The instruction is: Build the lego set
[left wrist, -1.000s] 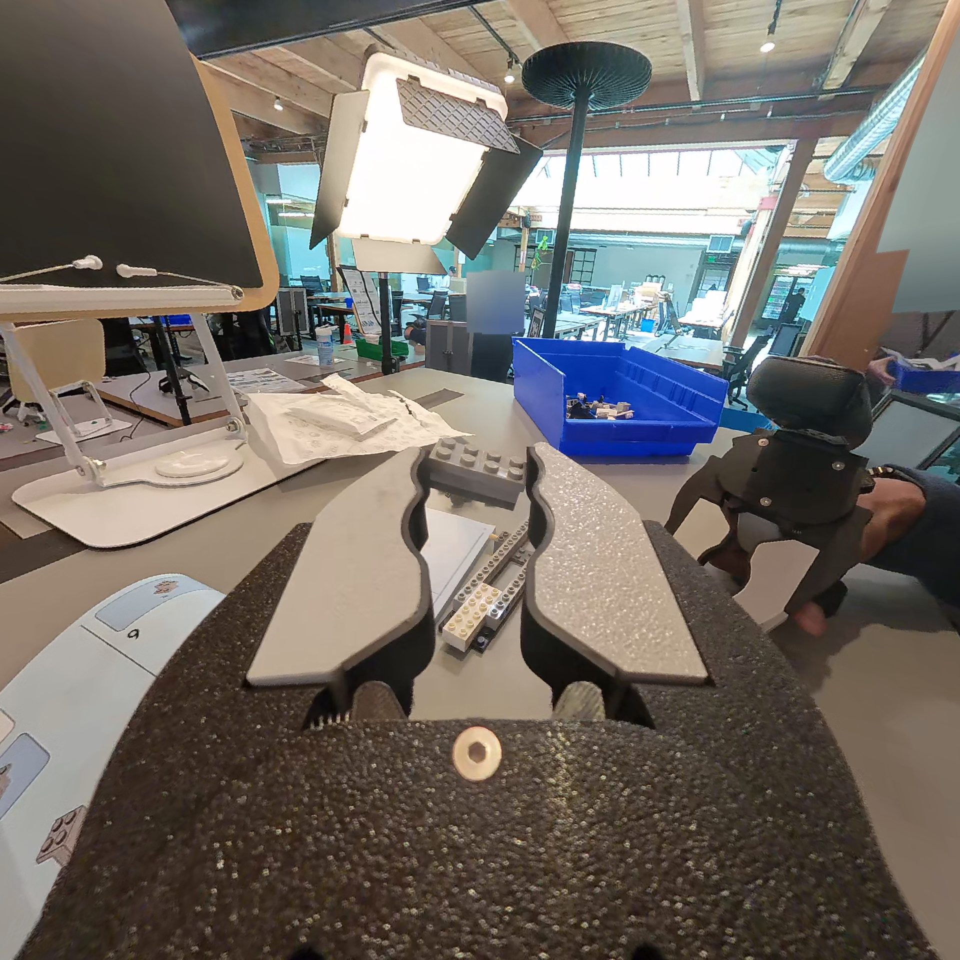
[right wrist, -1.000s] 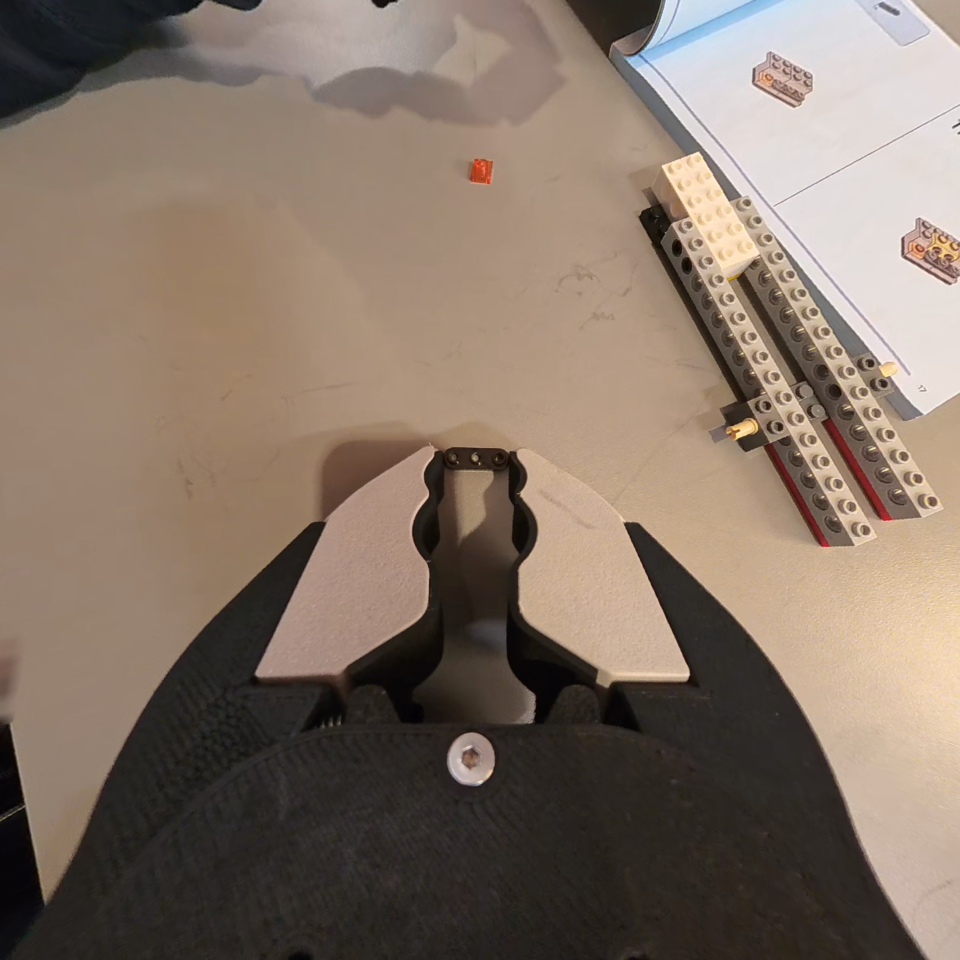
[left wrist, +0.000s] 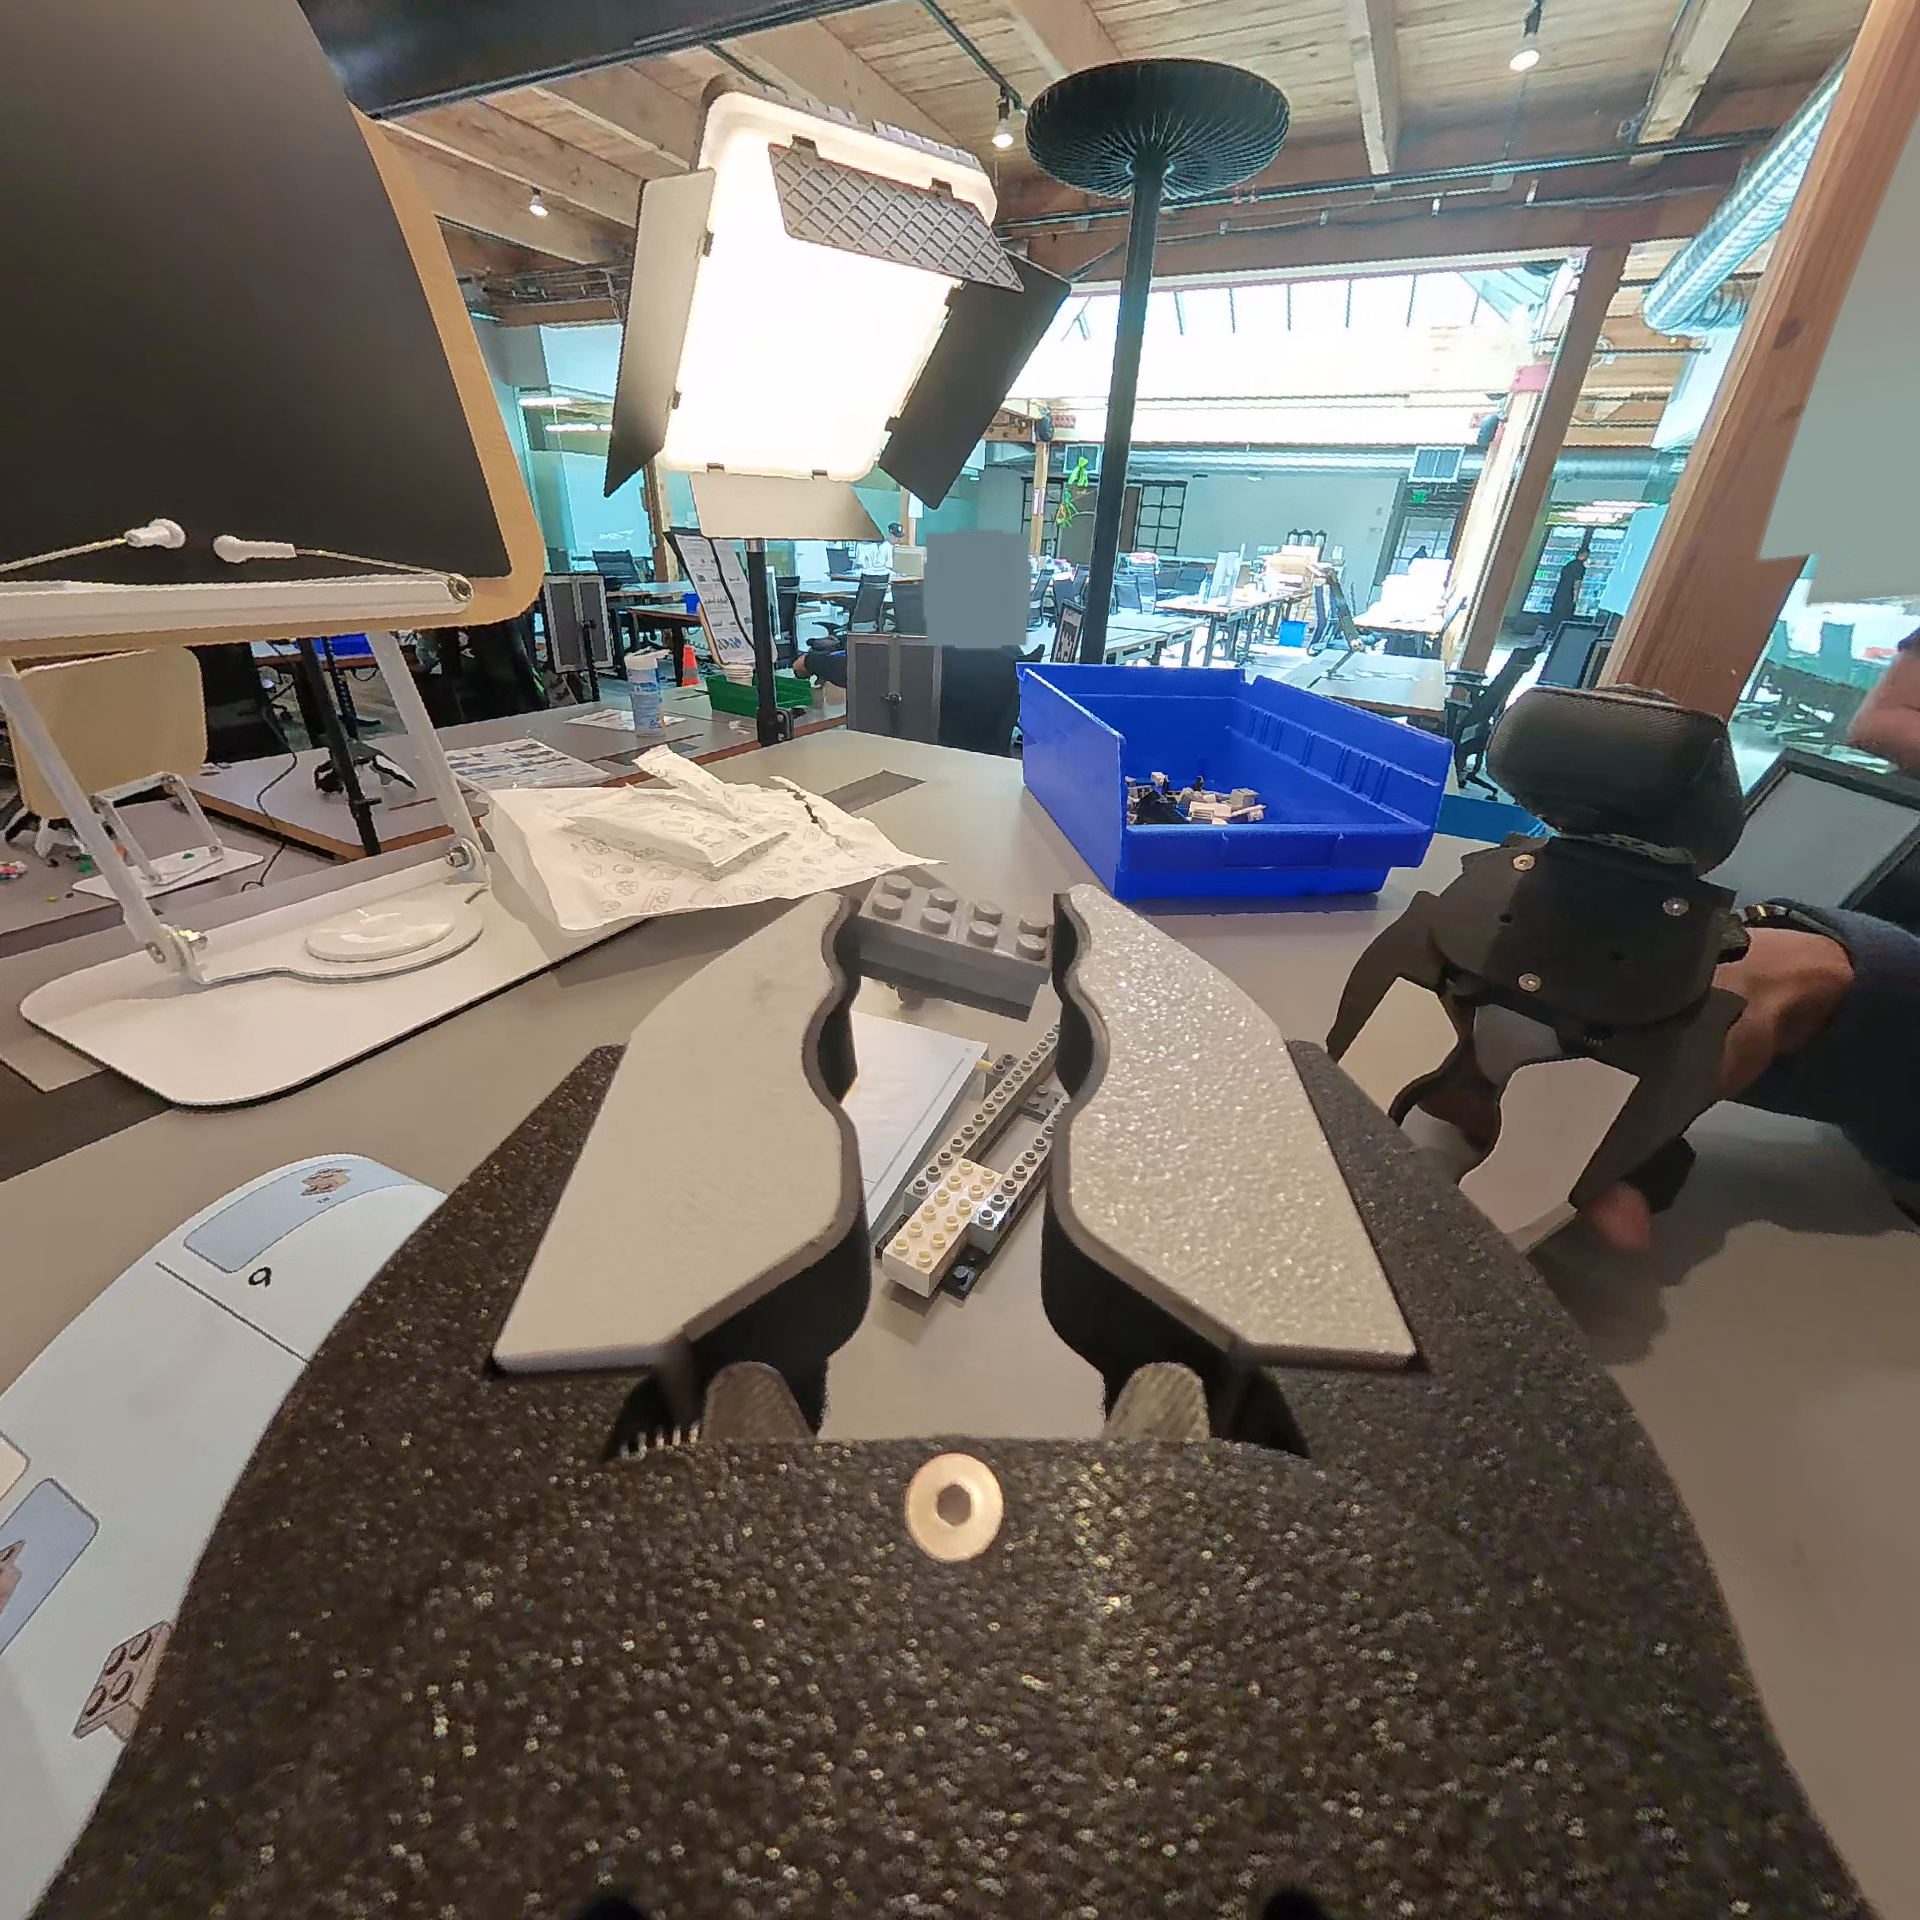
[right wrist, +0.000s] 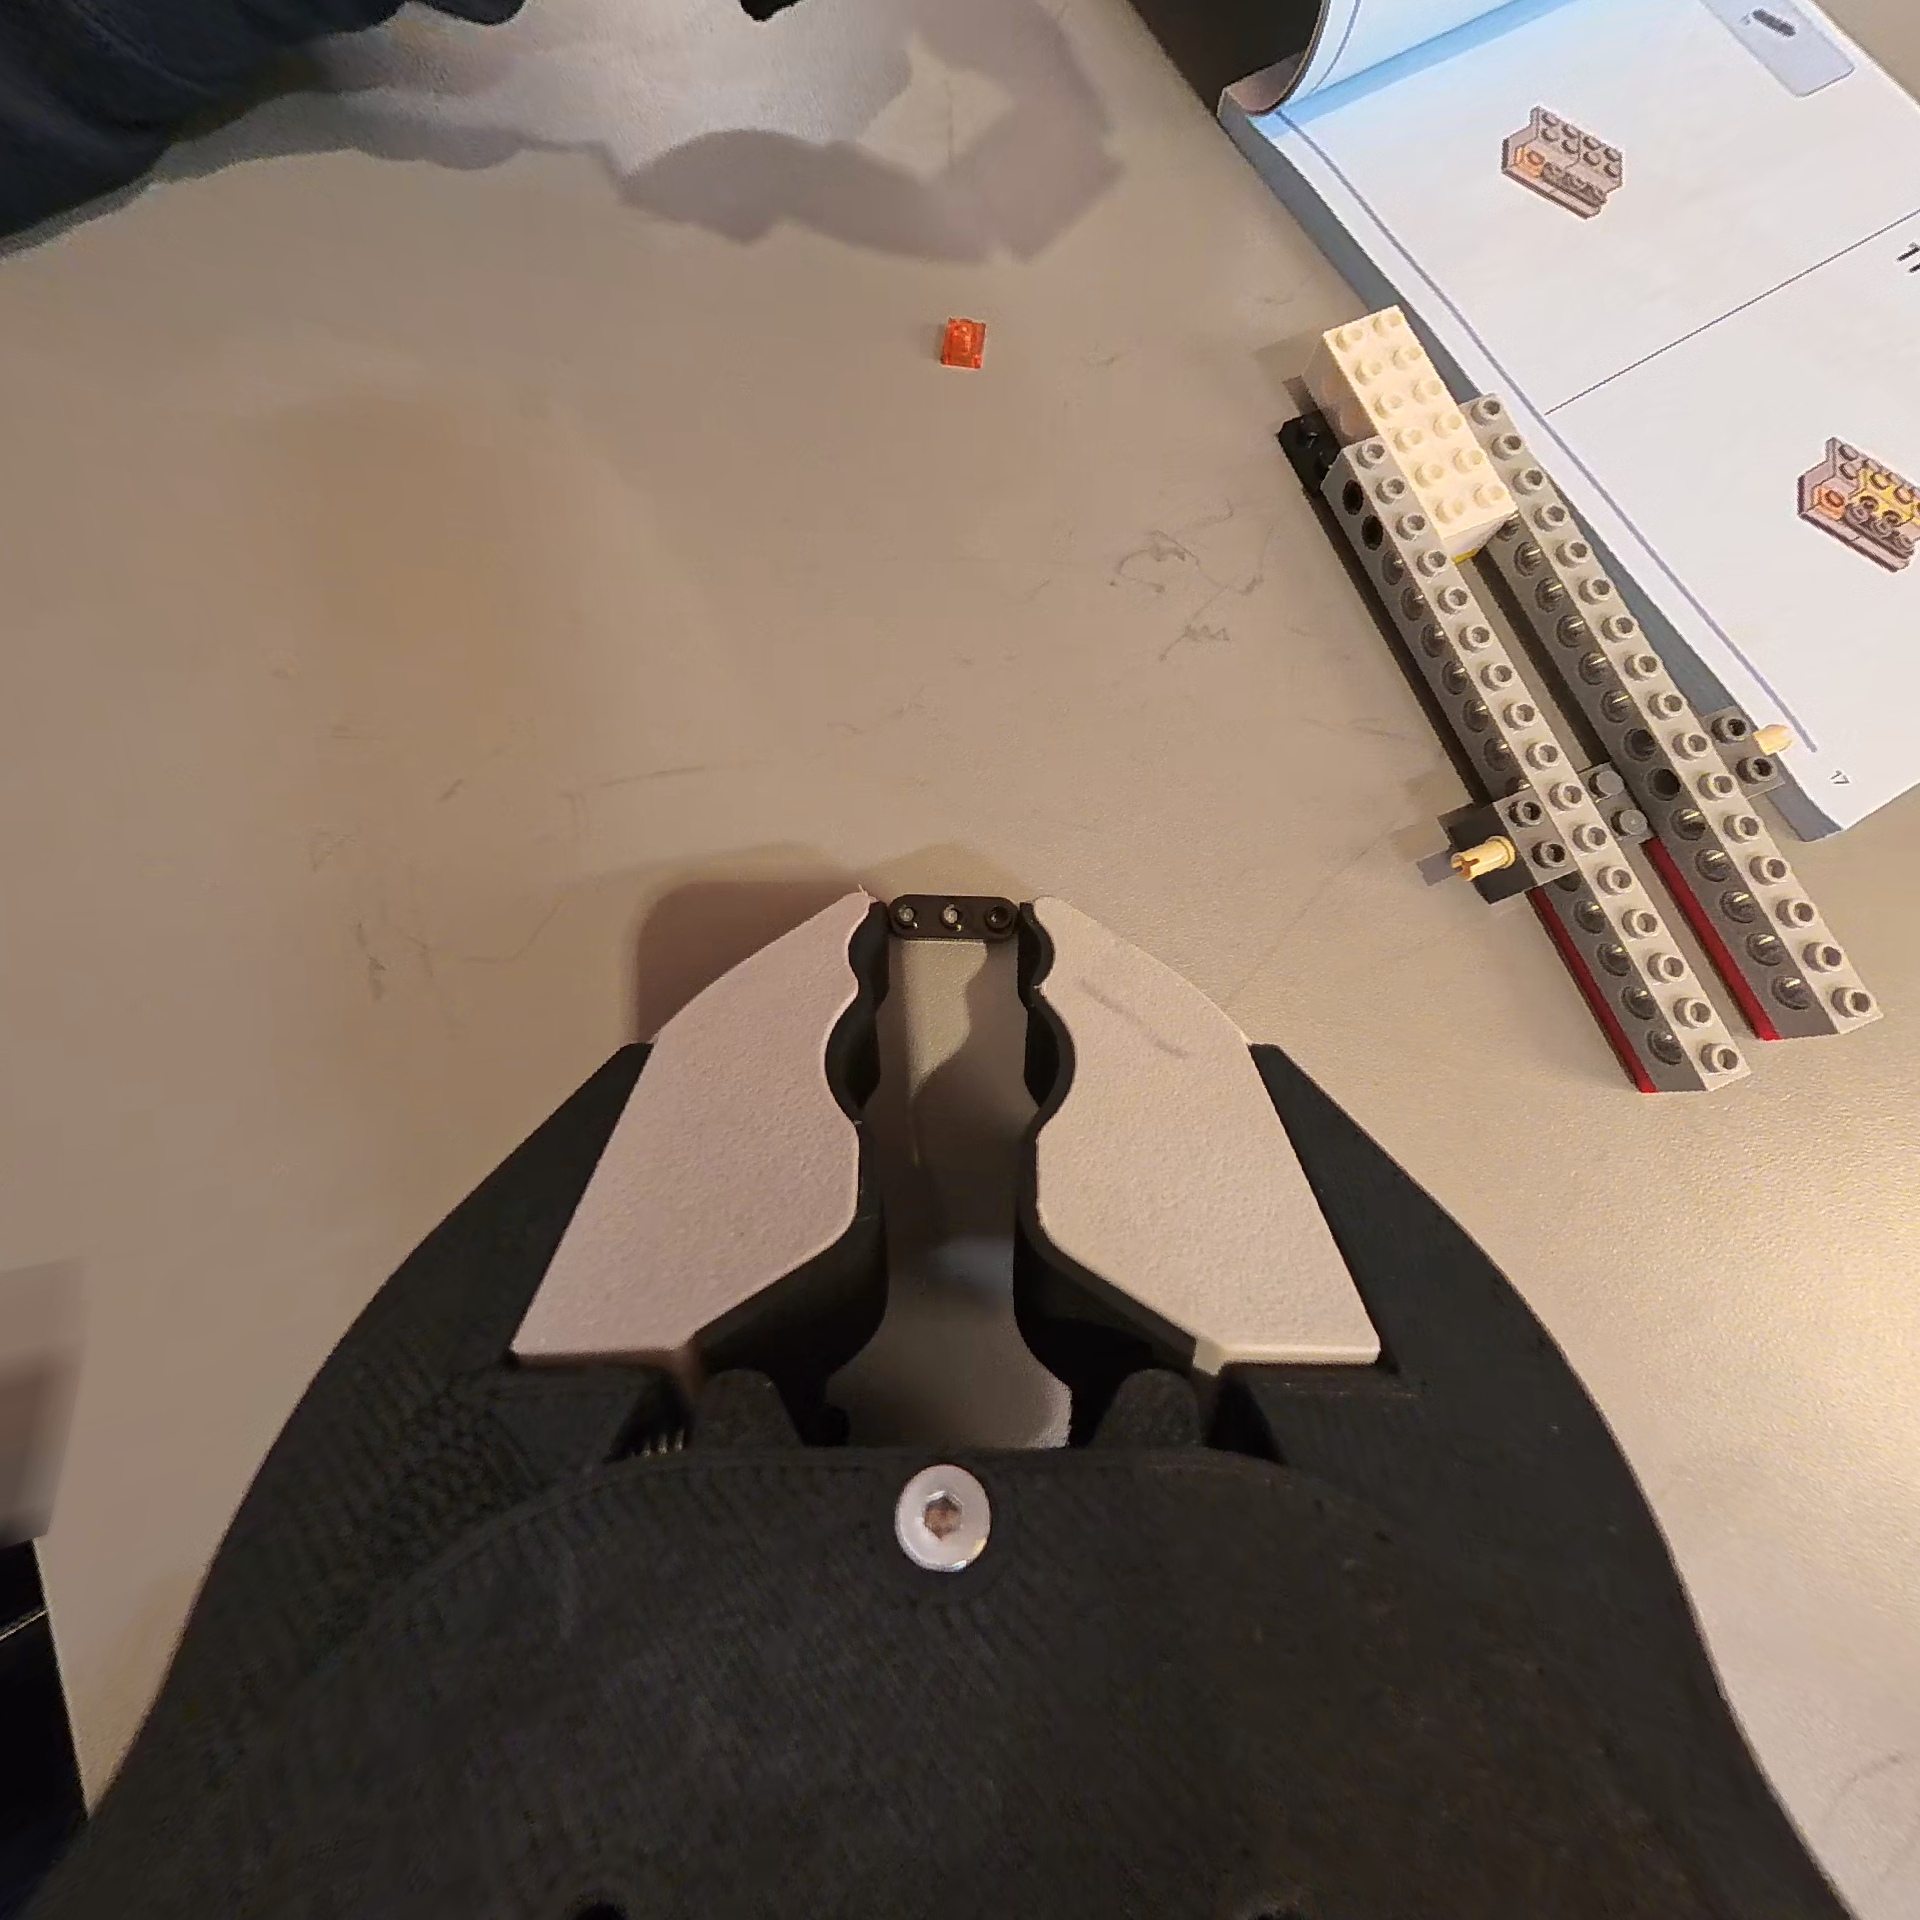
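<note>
- Left gripper clamps a grey brick at frame centre, above a brick assembly.
- Right gripper pinches a small black piece mid-frame; orange piece lies above.
</note>
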### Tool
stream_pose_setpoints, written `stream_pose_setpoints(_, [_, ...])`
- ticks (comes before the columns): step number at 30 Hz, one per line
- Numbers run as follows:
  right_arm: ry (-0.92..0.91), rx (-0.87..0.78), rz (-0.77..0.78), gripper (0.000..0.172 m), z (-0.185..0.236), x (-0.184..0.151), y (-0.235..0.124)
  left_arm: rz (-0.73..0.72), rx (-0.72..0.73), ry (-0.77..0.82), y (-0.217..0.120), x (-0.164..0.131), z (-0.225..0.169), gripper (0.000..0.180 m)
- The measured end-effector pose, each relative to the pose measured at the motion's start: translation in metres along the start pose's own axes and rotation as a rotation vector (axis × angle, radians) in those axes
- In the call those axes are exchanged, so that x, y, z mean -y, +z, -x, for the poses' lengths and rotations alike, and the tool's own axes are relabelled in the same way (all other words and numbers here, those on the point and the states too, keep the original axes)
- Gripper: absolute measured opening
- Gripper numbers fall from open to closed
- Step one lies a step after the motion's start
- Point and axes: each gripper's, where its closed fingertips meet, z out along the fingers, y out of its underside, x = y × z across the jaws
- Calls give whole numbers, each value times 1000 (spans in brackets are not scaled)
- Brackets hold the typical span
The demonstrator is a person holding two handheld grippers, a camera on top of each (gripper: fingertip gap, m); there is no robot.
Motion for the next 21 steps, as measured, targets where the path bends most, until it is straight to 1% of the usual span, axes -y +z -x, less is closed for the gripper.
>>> stream_pose_setpoints(11, [5,7,1,24,0,0,0,21,-39,-9,3,-6,-5,35])
stream_pose_setpoints(16, [1,5,4,24,0,0,0,62,-128,-20,6,-13,-17,35])
stream_pose_setpoints(21, [-7,5,8,24,0,0,0,112,-191,4,9,-22,-29,35])
